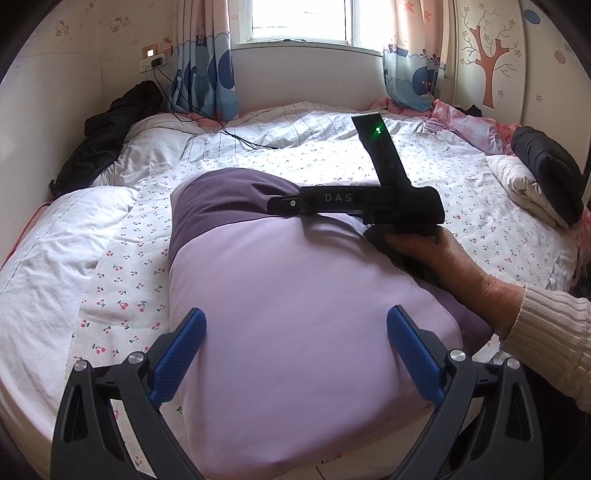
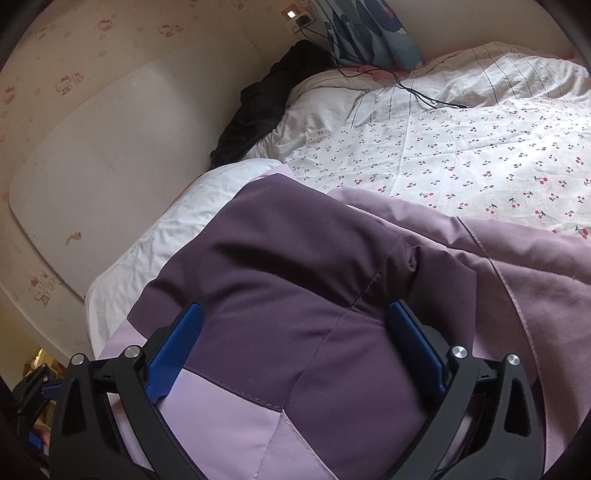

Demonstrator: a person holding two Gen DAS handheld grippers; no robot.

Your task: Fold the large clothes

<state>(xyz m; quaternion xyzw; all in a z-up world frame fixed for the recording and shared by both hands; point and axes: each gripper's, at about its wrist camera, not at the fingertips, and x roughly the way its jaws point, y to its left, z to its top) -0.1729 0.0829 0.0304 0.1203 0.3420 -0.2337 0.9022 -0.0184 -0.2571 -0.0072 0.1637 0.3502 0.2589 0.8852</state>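
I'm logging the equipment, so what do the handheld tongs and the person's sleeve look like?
Both tongs, left and right, have black angular frames, silver pivot bolts and ribbed blue finger pads. The right unit's black body reads "DAS" and shows a green light. The sleeve is cream ribbed knit.

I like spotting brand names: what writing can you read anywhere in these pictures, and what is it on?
"DAS": white letters on the black body of the right gripper, seen from the left wrist; it may run on out of sight.
No other writing is readable; the wallpaper carries only cartoon figures.
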